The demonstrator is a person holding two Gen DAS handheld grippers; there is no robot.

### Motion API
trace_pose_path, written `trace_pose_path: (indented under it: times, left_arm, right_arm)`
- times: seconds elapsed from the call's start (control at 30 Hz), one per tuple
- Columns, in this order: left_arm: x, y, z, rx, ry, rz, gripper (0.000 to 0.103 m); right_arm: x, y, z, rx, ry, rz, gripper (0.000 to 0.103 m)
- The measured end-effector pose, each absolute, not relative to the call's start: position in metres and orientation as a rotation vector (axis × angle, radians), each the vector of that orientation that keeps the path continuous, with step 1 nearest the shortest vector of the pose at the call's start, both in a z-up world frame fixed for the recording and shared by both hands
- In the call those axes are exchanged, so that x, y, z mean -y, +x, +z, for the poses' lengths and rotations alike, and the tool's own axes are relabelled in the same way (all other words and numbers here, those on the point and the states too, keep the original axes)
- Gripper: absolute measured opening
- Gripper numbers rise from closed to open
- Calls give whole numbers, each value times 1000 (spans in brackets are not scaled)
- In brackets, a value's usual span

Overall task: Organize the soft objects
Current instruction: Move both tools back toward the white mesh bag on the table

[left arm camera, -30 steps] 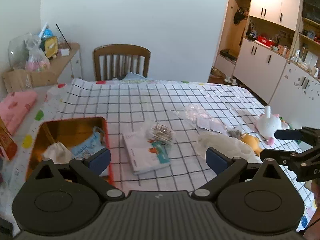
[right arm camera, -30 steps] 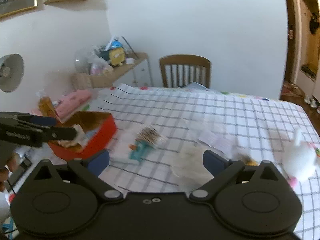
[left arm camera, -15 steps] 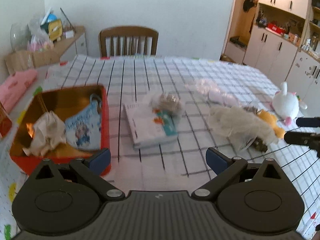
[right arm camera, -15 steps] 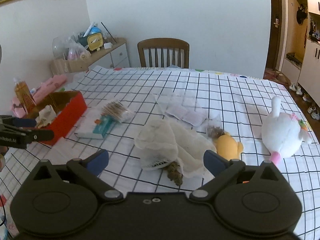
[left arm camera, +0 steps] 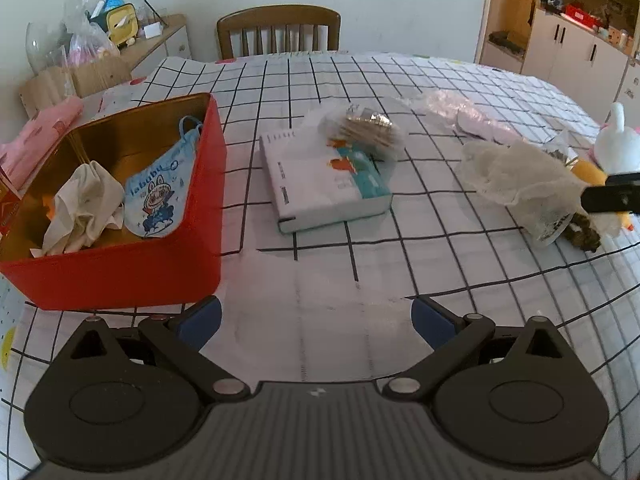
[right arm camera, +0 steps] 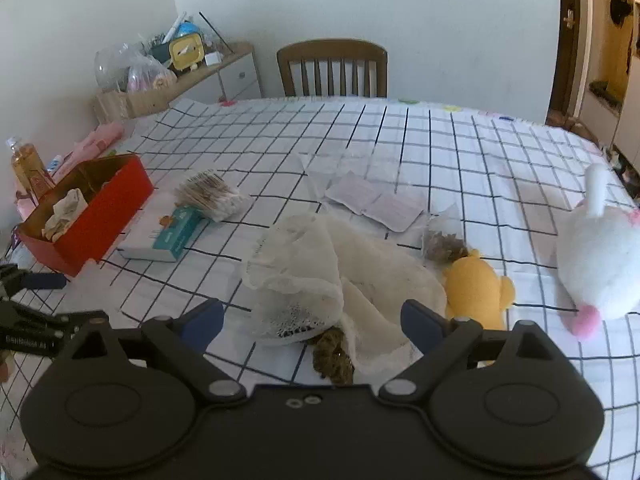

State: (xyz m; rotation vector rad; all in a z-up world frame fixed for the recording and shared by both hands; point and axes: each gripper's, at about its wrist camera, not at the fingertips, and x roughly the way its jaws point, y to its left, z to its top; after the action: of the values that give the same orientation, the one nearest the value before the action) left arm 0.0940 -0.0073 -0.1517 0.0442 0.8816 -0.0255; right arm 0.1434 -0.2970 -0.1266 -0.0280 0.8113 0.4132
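Note:
A red tin box [left arm camera: 120, 268] [right arm camera: 100, 220] on the checked tablecloth holds a crumpled cream cloth [left arm camera: 86, 208] and a blue cartoon face mask [left arm camera: 160, 196]. My left gripper [left arm camera: 316, 320] hangs open over bare cloth just right of the box's near corner. A white mesh cloth [right arm camera: 320, 276] [left arm camera: 520, 176] lies bunched over a brown fuzzy thing [right arm camera: 332, 356]. My right gripper [right arm camera: 310, 322] is open directly above that cloth, holding nothing. Beside it lie a yellow plush [right arm camera: 476, 288] and a white plush [right arm camera: 596, 252].
A book [left arm camera: 324, 184] with a bag of cotton swabs [left arm camera: 368, 128] on it lies mid-table. Clear plastic packets [right arm camera: 376, 200] lie behind the mesh cloth. A wooden chair [right arm camera: 332, 68] stands at the far edge, and a bottle [right arm camera: 30, 170] beside the box.
Both grippers have come down and forward toward the table. The left one now sits close by the red box, the right one close over the mesh cloth. Both stay open.

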Motion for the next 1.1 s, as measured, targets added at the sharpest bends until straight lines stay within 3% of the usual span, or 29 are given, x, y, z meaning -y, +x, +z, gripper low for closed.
trace_pose_path:
  times: [0.13,0.47,0.8,1.0,1.1]
  left_arm:
    - [10,95,-157,-876,53,-11,102]
    - [13,98,-160,-872,82,10,101]
    - [-7,90,-151,-858,33,86,99]
    - [-13,99,-163,-905,-15,48,99]
    - [-11,101,-164,-913,-25,31,90]
  right_arm:
    - [292,162,-134,-828,-34,413,95]
    - [280,190,-148,-868,-59,410,78]
    - [272,196,-152,-879,-73,412,74]
    - [268,196,-152,-884,-95,413,65]
    - [269,197,-151,-885,-95,404,53]
